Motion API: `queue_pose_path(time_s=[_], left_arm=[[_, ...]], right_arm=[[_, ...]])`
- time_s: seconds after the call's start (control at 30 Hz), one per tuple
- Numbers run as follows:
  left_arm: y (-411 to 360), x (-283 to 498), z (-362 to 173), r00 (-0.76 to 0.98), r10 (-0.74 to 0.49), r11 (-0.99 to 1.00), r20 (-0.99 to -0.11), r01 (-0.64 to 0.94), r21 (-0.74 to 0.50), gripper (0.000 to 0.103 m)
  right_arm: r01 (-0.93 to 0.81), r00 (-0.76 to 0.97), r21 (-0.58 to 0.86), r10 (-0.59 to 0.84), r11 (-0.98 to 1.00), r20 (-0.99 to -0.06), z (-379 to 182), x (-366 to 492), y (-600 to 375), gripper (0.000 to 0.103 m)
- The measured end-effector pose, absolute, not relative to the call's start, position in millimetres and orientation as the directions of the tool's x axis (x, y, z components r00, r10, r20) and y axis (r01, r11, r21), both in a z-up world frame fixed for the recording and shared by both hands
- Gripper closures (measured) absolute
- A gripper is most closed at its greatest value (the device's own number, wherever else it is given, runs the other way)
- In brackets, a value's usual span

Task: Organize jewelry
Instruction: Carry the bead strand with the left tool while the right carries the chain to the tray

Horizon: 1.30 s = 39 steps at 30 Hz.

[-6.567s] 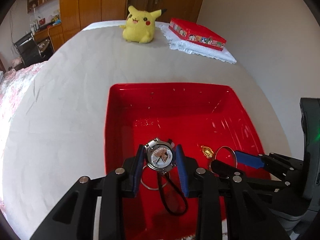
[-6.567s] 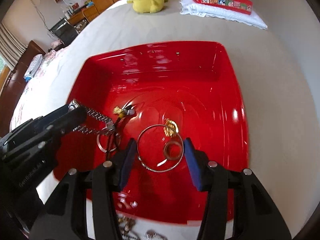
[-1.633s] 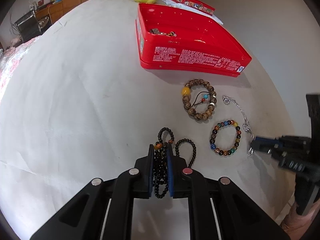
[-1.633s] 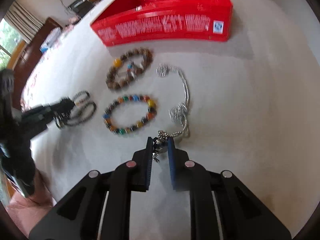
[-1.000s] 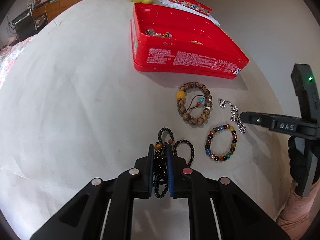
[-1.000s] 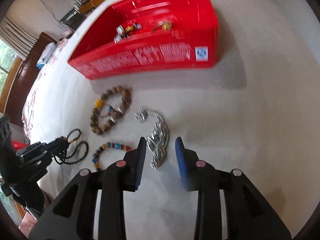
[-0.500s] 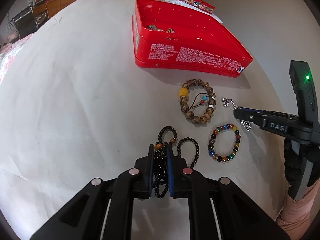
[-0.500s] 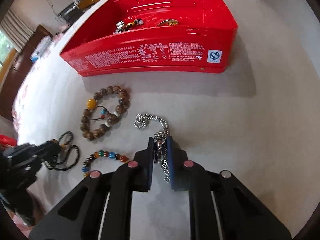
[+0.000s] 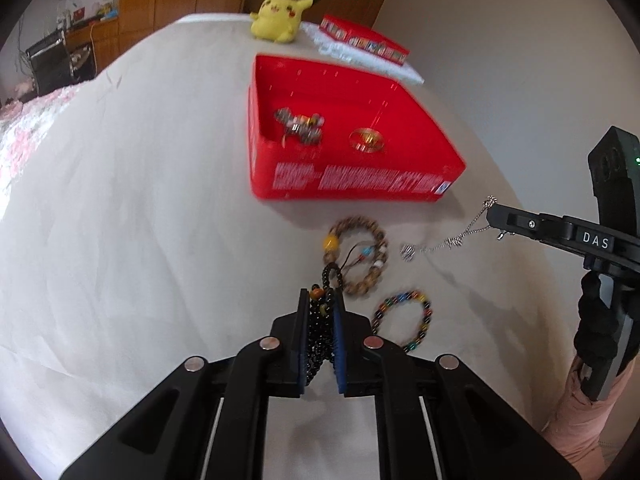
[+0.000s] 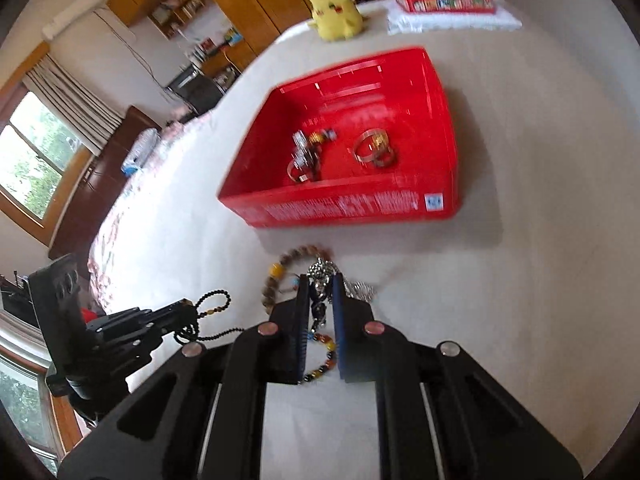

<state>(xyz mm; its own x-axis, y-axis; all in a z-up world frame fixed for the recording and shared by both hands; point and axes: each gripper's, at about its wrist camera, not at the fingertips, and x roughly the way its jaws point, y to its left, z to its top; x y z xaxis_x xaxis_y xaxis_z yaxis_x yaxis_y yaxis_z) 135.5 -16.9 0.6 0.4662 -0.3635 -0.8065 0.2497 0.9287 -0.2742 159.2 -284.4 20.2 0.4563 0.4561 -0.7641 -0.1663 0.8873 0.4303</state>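
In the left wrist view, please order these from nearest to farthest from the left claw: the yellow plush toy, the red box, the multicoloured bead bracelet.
1. The multicoloured bead bracelet, on the cloth just right of the left claw.
2. The red box, further ahead, in mid-table.
3. The yellow plush toy, at the far end, behind the box.
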Motion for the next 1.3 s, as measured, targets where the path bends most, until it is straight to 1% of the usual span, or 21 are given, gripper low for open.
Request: queue_pose_path(time_s=[0.27,0.43,0.6,0.8,1.0,1.3], left_arm=[[-21.2,145.3,35.0,0.519,-0.391,0.919,-0.760,0.270,-0.289,0.094],[-24.8,157.5,64.2,0.557,-0.390,0.919,-0.733,0.284,-0.273,0.094],[-31.8,181.2,90.2,0.589,-0.360,0.931,-0.723,0.281,-0.234,0.094],[-46.2,219.5,107.7,0.595,-0.355,0.932,-0.721,0.287,-0.222,0.094],[-59.4,257.6,108.9,0.600,-0.357,0.932,-0.716,0.286,-0.225,0.094],[-72.2,311.4,86.3,0.596,-0.322,0.944,-0.736,0.261,-0.202,0.094]], right_arm=[[-0.191,0.516,0.433,0.465,0.881,-0.719,57.9,164.1,-282.5,0.094],[-0.211,0.562,0.413,0.456,0.886,-0.691,90.3,164.4,-284.5,0.094],[-0.206,0.597,0.371,0.417,0.905,-0.685,122.1,180.6,-281.9,0.094],[-0.206,0.616,0.334,0.387,0.920,-0.686,141.0,201.9,-274.7,0.094],[-0.187,0.632,0.304,0.351,0.934,-0.691,145.4,238.4,-270.3,0.094],[-0.137,0.620,0.300,0.317,0.944,-0.717,119.3,293.8,-274.4,0.094]])
